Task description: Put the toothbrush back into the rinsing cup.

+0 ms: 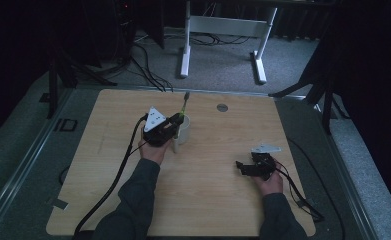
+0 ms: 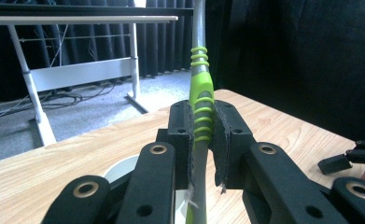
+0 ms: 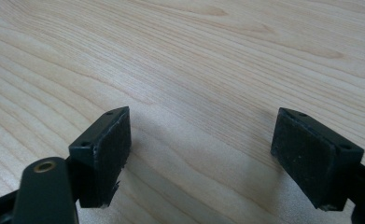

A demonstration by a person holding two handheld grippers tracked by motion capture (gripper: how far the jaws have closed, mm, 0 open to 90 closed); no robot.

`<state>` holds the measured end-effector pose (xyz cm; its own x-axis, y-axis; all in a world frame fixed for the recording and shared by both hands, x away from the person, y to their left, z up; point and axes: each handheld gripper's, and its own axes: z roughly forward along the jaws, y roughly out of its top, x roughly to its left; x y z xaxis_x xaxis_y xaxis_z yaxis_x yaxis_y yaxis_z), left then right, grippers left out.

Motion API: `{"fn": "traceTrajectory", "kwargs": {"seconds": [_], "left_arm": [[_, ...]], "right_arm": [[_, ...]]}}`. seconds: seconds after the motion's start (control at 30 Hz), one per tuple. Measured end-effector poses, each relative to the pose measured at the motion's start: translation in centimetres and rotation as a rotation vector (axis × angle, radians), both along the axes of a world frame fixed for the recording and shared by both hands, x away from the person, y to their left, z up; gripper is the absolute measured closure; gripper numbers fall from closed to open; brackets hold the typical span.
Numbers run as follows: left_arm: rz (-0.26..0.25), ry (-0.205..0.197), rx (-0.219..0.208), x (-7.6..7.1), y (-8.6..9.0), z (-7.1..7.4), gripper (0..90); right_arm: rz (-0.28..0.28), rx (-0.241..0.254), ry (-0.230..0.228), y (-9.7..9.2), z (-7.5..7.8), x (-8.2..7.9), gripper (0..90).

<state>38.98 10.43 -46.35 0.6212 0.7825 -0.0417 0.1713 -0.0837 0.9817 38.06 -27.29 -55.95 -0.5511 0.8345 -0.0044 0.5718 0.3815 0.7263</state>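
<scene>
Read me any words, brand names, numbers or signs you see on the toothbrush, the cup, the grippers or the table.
No text can be read.
Toothbrush: grey handle with green ribbed grip, no lettering showing.
White cup: plain, no print visible.
Left gripper and right gripper: black jaws with screw holes, no labels.
Wooden table: bare grain; the small round grey disc near the far edge is too small to tell.

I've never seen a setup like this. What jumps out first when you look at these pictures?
The bright green and grey toothbrush stands out, held upright and clamped between the pads of the left tongs over a white cup near the middle of the wooden table. Nearer the person, on the table's right side, the right tongs hang open with nothing between them, just above bare wood.
</scene>
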Motion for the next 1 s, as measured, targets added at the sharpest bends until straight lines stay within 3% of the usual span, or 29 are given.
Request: {"fn": "traceTrajectory", "kwargs": {"seconds": [0.5, 0.57, 0.63, 0.7, 1.0], "left_arm": [[-0.001, 0.037, 0.018, -0.5, 0.4, -1.4, 78.4], [-0.007, 0.06, 0.039, -0.7, 0.2, -1.6, 65.9], [0.009, 0.057, 0.079, -1.0, -0.1, -1.8, 54.2], [0.01, 0.058, 0.089, -1.3, -0.2, -2.0, 47.0], [0.043, 0.089, 0.068, -1.5, 0.7, -2.7, 37.3]], "right_arm": [[0.0, 0.0, 0.0, 0.0, 0.0, 0.0, 19.6], [0.0, 0.001, 0.0, 0.0, 0.0, 0.0, 19.6], [0.0, 0.001, -0.001, 0.0, 0.0, 0.0, 19.6], [-0.001, 0.001, 0.001, 0.0, 0.0, 0.0, 19.6], [-0.001, 0.001, 0.001, 0.0, 0.0, 0.0, 19.6]]}}
